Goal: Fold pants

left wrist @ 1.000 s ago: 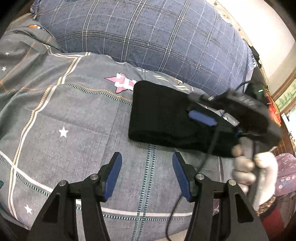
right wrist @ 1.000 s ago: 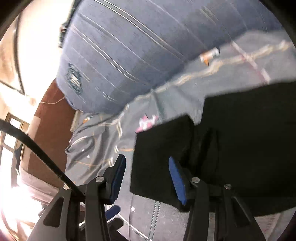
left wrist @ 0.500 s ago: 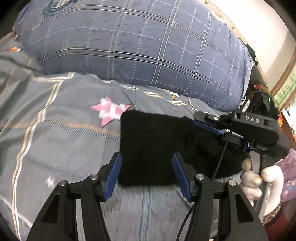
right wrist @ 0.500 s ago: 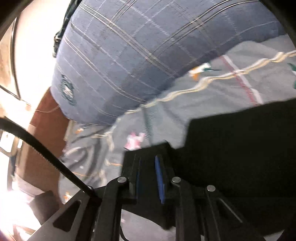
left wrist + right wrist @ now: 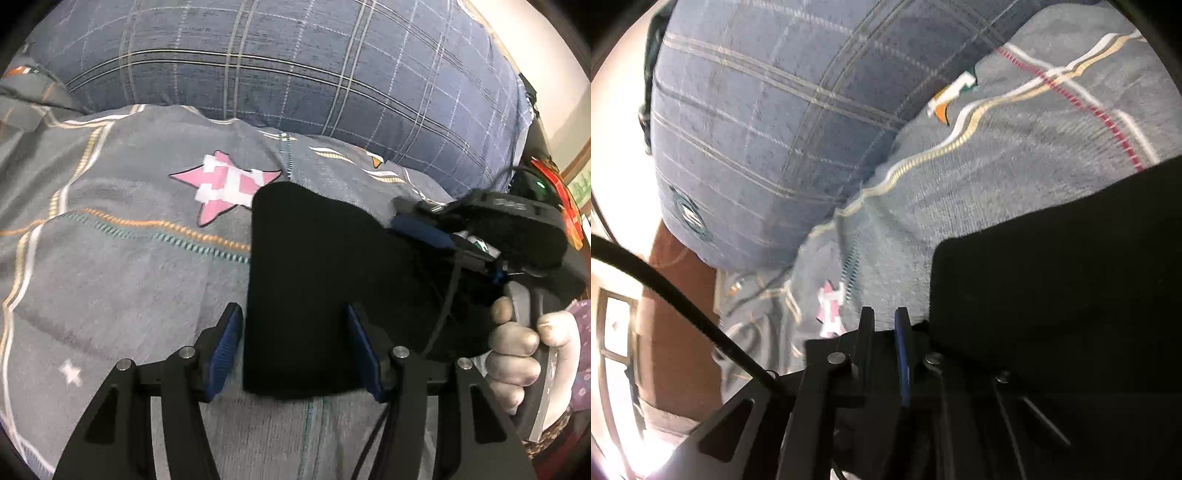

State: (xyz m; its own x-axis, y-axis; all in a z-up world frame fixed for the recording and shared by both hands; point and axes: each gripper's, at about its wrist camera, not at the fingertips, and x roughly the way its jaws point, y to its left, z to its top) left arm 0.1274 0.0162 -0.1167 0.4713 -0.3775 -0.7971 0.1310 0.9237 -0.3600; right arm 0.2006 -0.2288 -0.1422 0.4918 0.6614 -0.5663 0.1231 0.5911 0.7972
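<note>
Hand-held gripper pair at the folded black pants on the bed.

From the left wrist view, our left hand-held gripper [image 5: 295, 347] is spread wide, straddling the near edge of the pants [image 5: 325, 280], probably to pinch it; the bundle lies on the grey bedspread [image 5: 122, 258] below the plaid pillow [image 5: 295, 66], its long axis running toward our right hand-held gripper [image 5: 417, 225]. From the right wrist view, our right hand-held gripper [image 5: 884, 325] is clenched on a fold of the pants [image 5: 1052, 295], seemingly lifting it.

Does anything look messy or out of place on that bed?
Nothing much. The black pants sit as a compact folded bundle on the bedspread, edges fairly even. The right gripper is pinched shut at the bundle's edge; the left gripper is open around its near end.
</note>
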